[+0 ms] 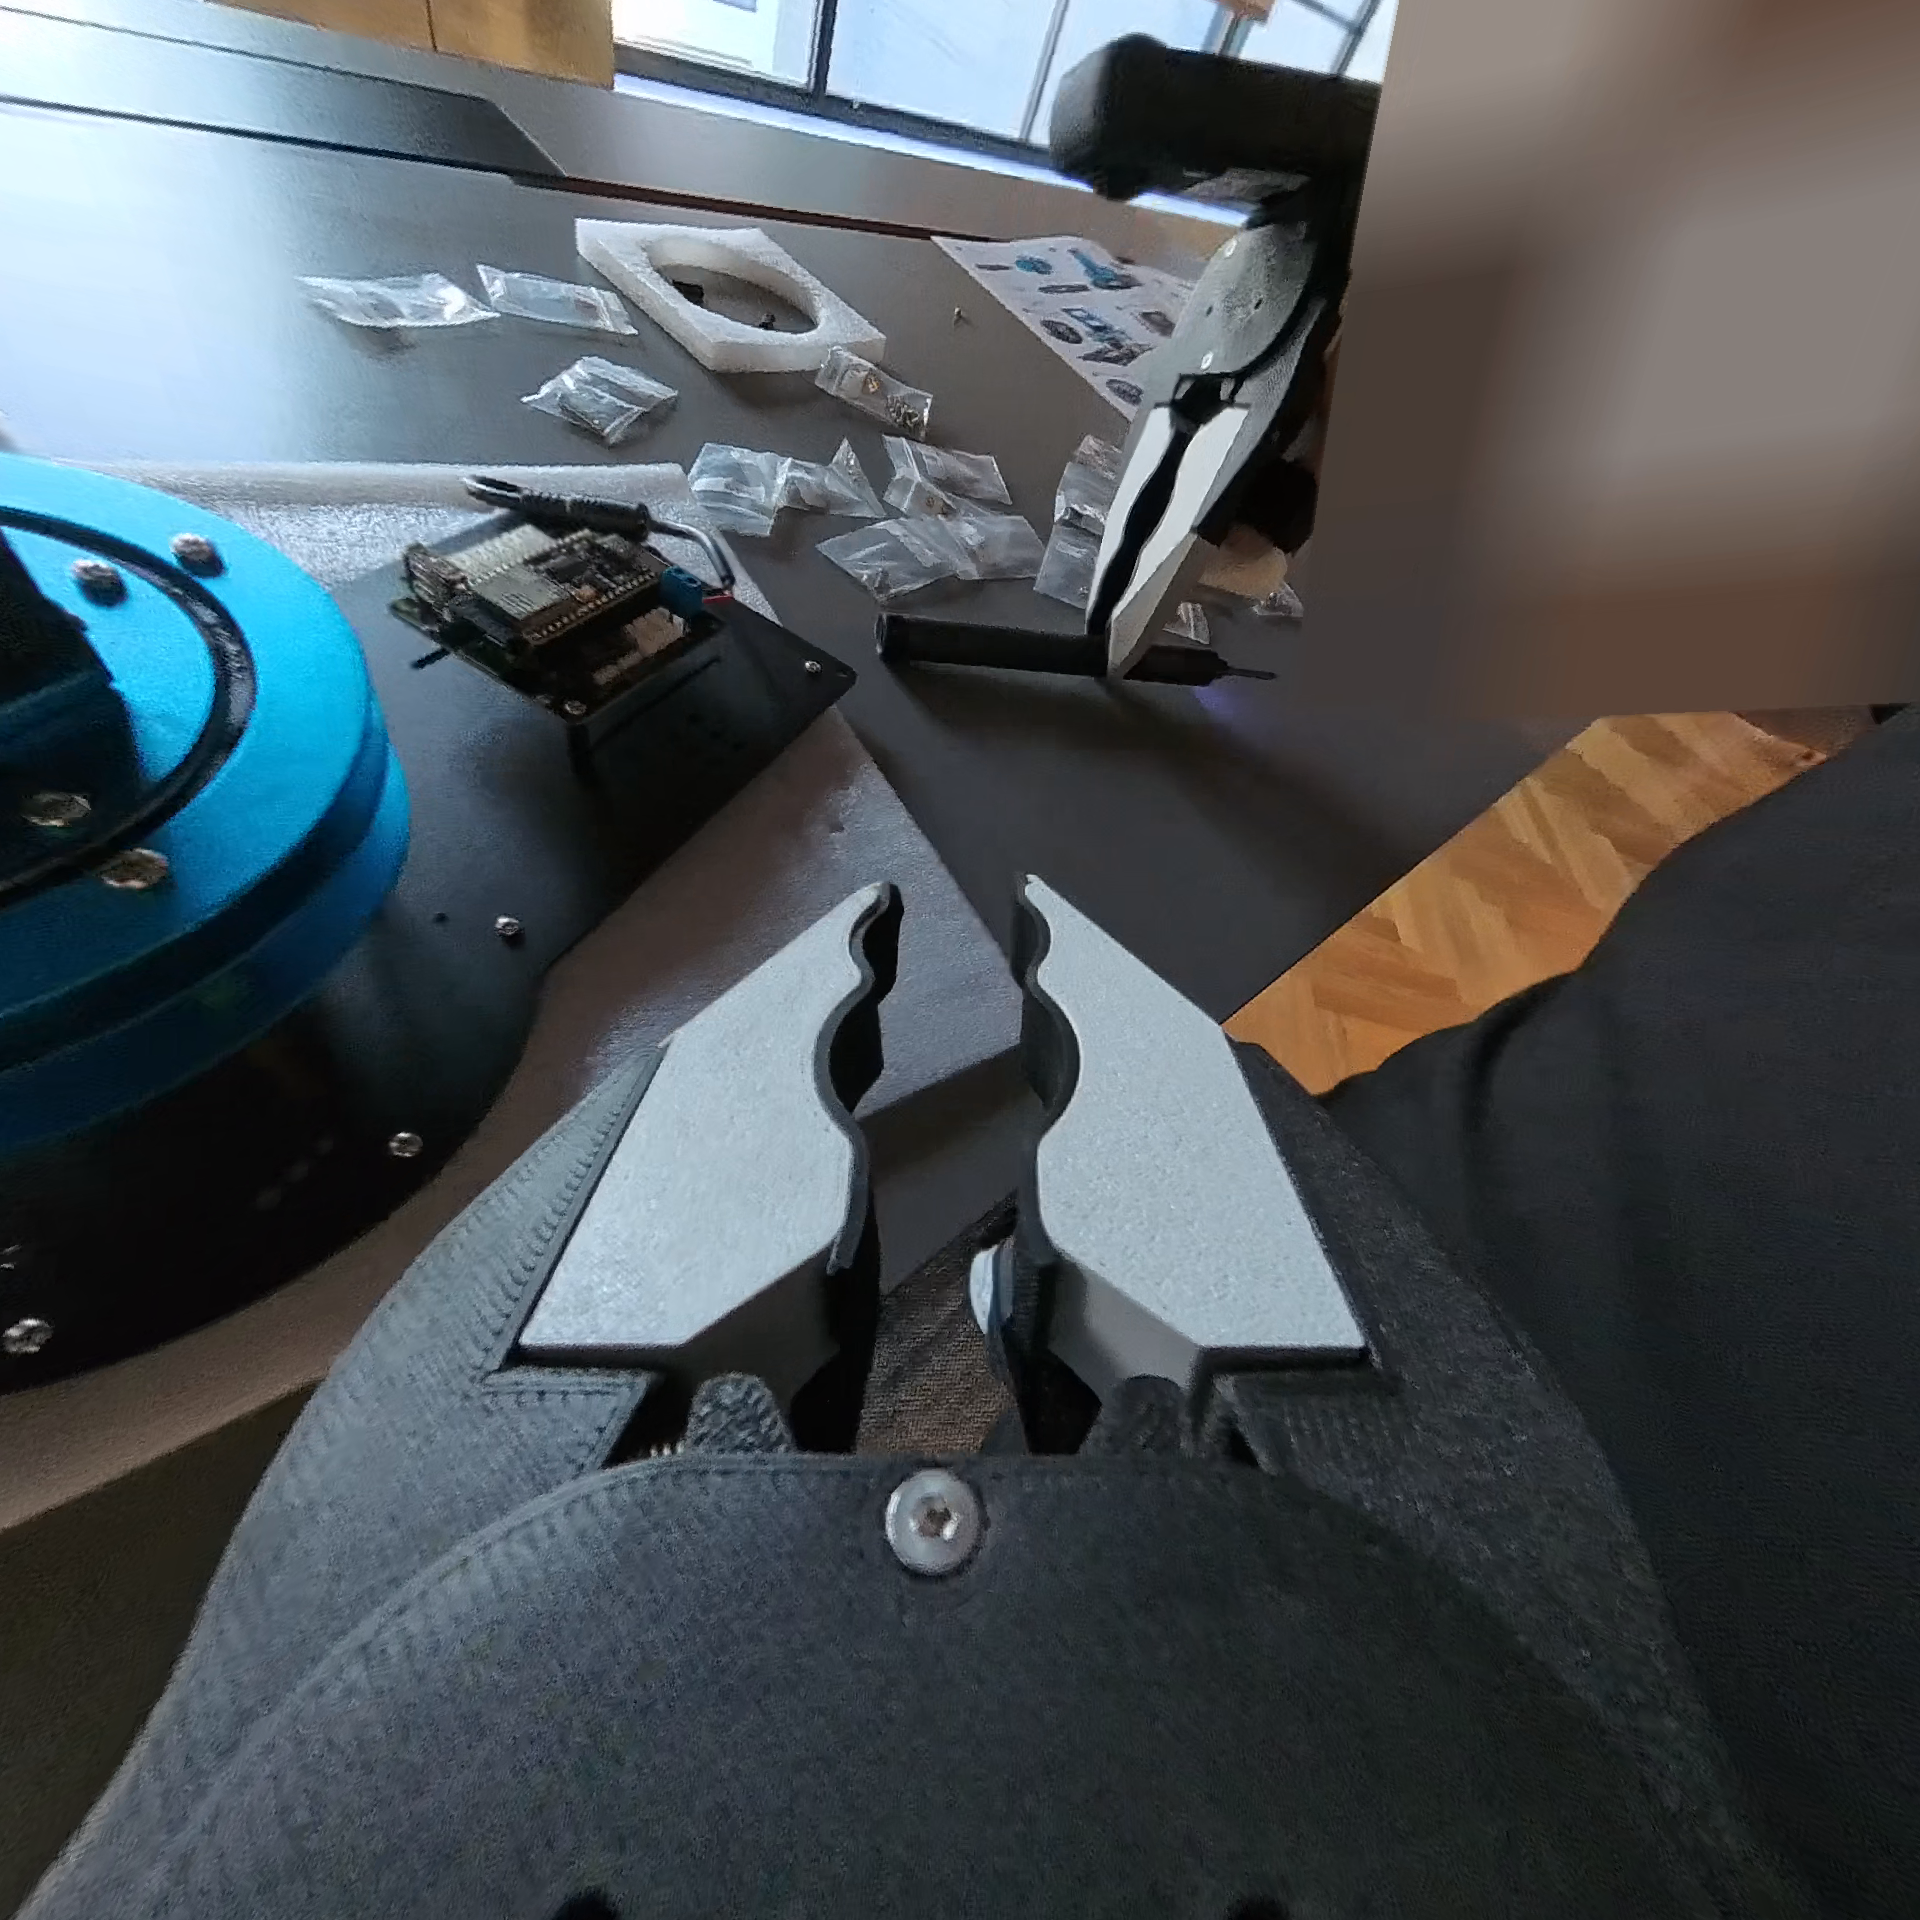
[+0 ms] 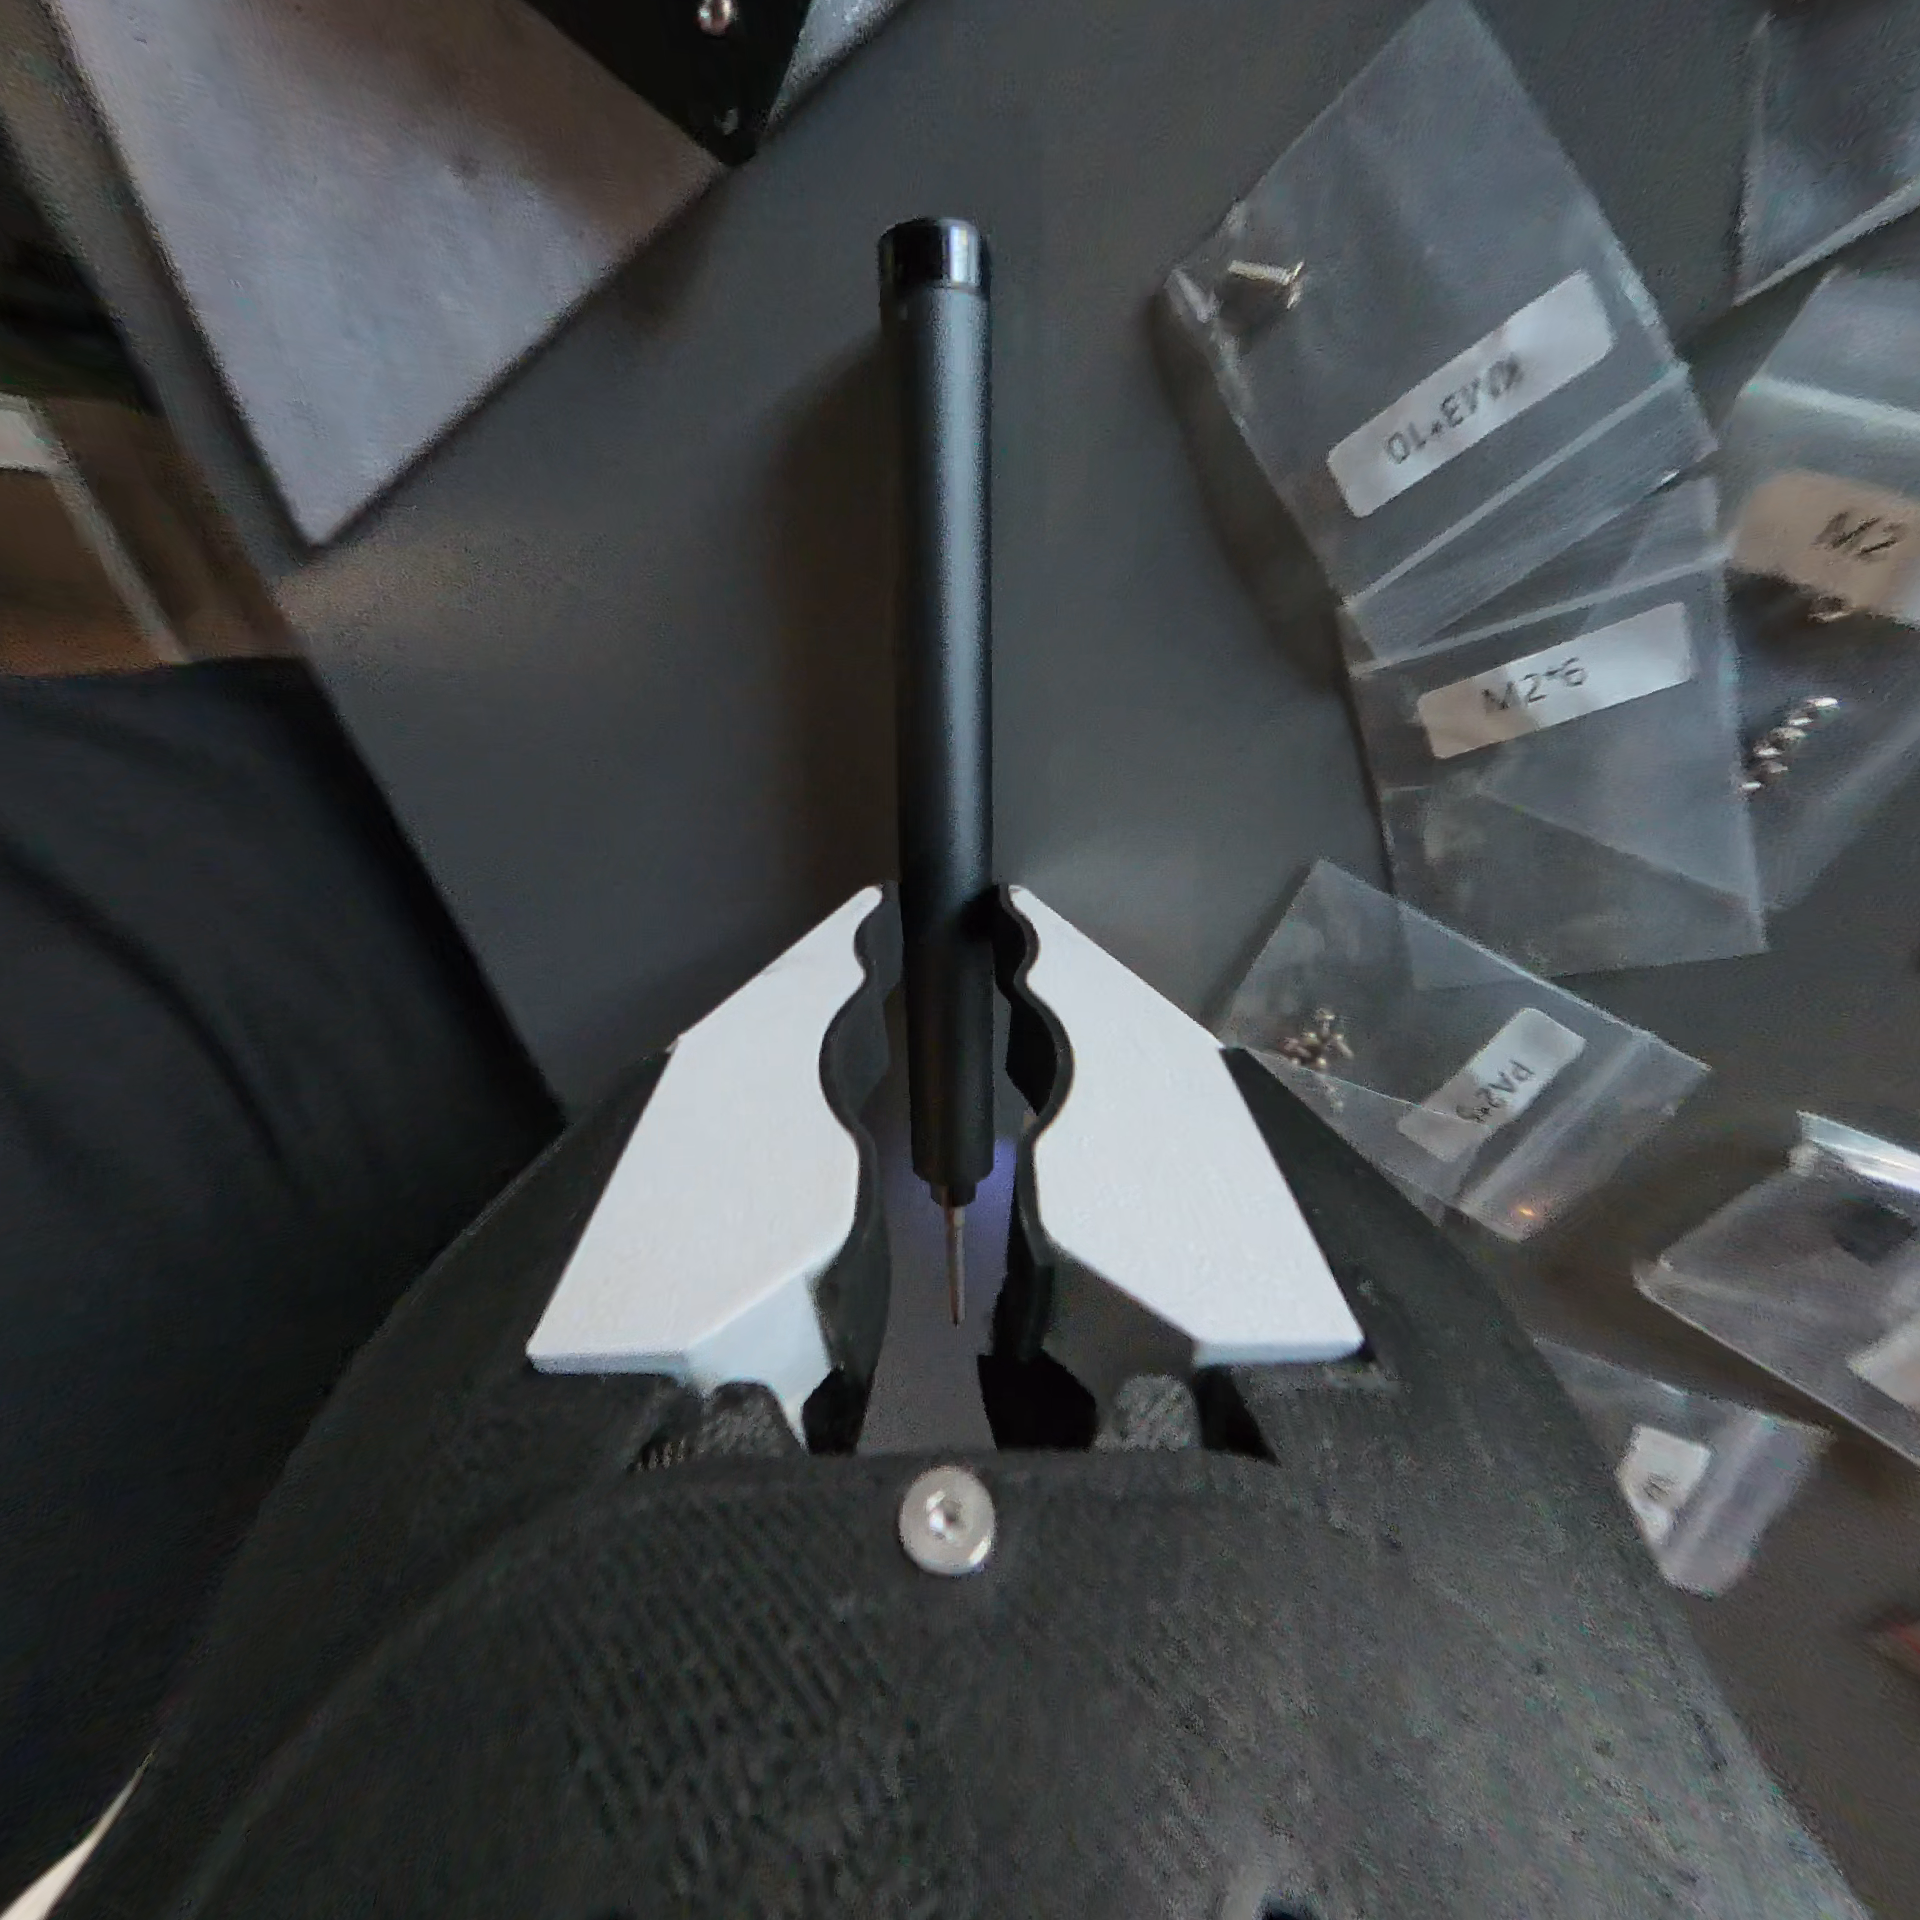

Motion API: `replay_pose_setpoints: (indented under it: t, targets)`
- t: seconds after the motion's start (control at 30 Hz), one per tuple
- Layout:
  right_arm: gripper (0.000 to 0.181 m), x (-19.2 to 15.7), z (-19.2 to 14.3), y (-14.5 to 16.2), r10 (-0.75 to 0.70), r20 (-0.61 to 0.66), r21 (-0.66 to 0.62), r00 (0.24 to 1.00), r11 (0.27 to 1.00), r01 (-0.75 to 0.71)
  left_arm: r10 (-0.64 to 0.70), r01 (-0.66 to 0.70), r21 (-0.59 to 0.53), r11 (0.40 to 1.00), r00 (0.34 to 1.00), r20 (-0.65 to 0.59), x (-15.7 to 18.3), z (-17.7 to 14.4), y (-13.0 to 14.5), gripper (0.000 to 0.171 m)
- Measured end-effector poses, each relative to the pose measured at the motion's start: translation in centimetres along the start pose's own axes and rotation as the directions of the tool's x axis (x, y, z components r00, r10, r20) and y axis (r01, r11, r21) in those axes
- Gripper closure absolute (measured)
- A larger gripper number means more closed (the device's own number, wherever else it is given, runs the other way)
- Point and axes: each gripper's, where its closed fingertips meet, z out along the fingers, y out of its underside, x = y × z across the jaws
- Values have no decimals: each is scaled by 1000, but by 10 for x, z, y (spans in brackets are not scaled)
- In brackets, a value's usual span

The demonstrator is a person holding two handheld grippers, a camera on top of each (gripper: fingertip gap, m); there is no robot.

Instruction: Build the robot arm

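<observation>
Right tool (image 2: 943, 904) straddles screwdriver (image 2: 940, 644); left tool (image 1: 958, 904) empty.

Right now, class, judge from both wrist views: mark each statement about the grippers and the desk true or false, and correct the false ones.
1. The right gripper has its fingers around a black precision screwdriver. True.
2. The left gripper holds a screw bag. False: its jaws are apart with nothing between them.
3. The screwdriver stands upright on the desk. False: in the left wrist view it lies flat on the dark desk.
4. A circuit board sits on a black plate beside a blue round part. True.
5. The clear screw bags are stacked inside the white foam frame. False: they lie scattered on the desk outside it.
</observation>
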Motion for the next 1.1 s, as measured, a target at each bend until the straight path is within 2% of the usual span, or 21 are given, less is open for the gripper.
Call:
replay_pose_setpoints:
  t: [0.13,0.23,0.33,0.43,0.53,0.63,0.67,0.77,0.8,0.87,0.93,1.1]
  targets:
    - [165,5,1,-3,-122,-225,-7,967,992,123,125,-122,-46,991,991,53,-21,8,-6,147]
    - [164,6,2,-3,-161,-301,-19,940,986,163,200,-194,-58,979,974,109,-32,18,-13,145]
    - [154,8,0,-3,-169,-297,-17,940,985,172,194,-189,-48,981,972,132,-37,31,-13,145]
    - [147,-6,-9,-17,-199,-179,58,963,975,213,158,-156,-26,987,971,178,-43,42,-14,142]
    - [145,-17,-27,-57,-285,-75,216,956,931,294,126,-133,4,991,950,284,-54,47,-16,139]
    - [146,-7,-43,-111,-420,-80,382,904,825,417,55,-81,61,995,938,342,-58,50,-16,139]
    - [146,-8,-45,-126,-509,-70,412,858,768,490,42,-73,72,995,932,360,-60,50,-15,139]
    - [141,-14,-43,-160,-792,-89,476,604,498,724,24,-59,75,995,913,407,-67,53,-10,139]
    - [140,-11,-39,-172,-838,-83,473,539,443,762,12,-45,70,997,911,413,-69,55,-8,139]
    - [134,-13,-30,-188,-903,11,473,430,384,793,-2,-28,63,998,904,428,-71,59,-7,139]
    - [132,-11,-22,-205,-945,47,452,323,308,837,-5,-29,70,997,896,443,-73,60,-10,138]
    - [120,-5,5,-217,-986,139,309,92,131,942,-22,-11,68,998,889,457,-77,65,-12,137]
